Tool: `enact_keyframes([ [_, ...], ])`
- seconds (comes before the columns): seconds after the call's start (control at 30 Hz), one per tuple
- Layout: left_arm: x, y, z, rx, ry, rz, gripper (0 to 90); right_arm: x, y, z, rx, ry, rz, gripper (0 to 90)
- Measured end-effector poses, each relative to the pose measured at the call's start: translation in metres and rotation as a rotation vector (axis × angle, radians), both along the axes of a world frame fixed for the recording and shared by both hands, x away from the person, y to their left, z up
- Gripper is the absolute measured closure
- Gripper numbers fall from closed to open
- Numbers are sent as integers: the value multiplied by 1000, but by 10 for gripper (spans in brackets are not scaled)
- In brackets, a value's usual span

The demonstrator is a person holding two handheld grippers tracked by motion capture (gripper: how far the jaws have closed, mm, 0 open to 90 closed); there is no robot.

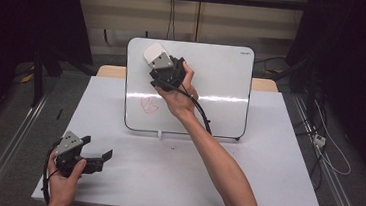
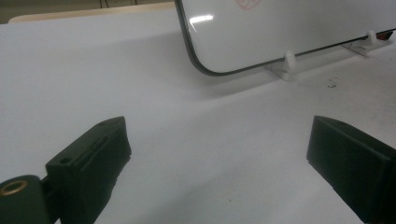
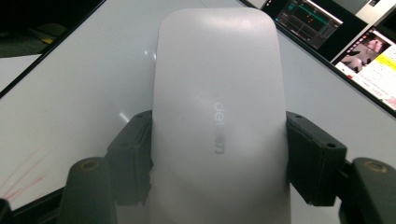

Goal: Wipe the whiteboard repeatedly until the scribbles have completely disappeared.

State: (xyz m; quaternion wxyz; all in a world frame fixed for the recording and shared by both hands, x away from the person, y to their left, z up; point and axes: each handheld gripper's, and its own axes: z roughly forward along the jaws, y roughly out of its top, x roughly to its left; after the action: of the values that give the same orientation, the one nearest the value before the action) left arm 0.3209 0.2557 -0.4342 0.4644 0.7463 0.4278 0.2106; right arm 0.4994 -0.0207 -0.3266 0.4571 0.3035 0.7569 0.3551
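Note:
A white eraser (image 1: 153,53) is pressed near the upper left of an upright whiteboard (image 1: 212,85), with my right gripper (image 1: 157,63) shut on it. In the right gripper view the eraser (image 3: 217,107) sits between both jaws of my right gripper (image 3: 219,158), against the whiteboard (image 3: 70,84). A red scribble (image 1: 148,105) marks the board's lower left, well below the eraser. My left gripper (image 1: 98,147) rests open at the table's front left, empty. In its own view my left gripper (image 2: 219,154) faces the whiteboard (image 2: 289,32) corner.
The white table (image 1: 276,166) has bare surface in front of and right of the board. White clip feet (image 2: 289,63) hold the board's lower edge. Small dark specks (image 2: 332,83) lie near them. Screens (image 3: 355,42) show beyond the board's edge.

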Motion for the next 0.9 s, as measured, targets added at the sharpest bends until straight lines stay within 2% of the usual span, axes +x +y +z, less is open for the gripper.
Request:
enact_keyframes([
  [0.1,-1,-1,0,-1,1,-1,58,-3,0,-2,-1,2,0,313],
  [0.3,0,-1,0,-1,-3,-2,58,-13,1,-16,-21,8,23,313],
  [0.53,0,-2,0,4,-3,-2,58,-31,8,-38,-49,13,62,313],
  [0.67,0,-2,0,3,-1,-5,58,-39,12,-46,-79,11,81,313],
  [0.9,0,-3,0,8,0,-6,58,-54,19,-63,-103,19,110,313],
])
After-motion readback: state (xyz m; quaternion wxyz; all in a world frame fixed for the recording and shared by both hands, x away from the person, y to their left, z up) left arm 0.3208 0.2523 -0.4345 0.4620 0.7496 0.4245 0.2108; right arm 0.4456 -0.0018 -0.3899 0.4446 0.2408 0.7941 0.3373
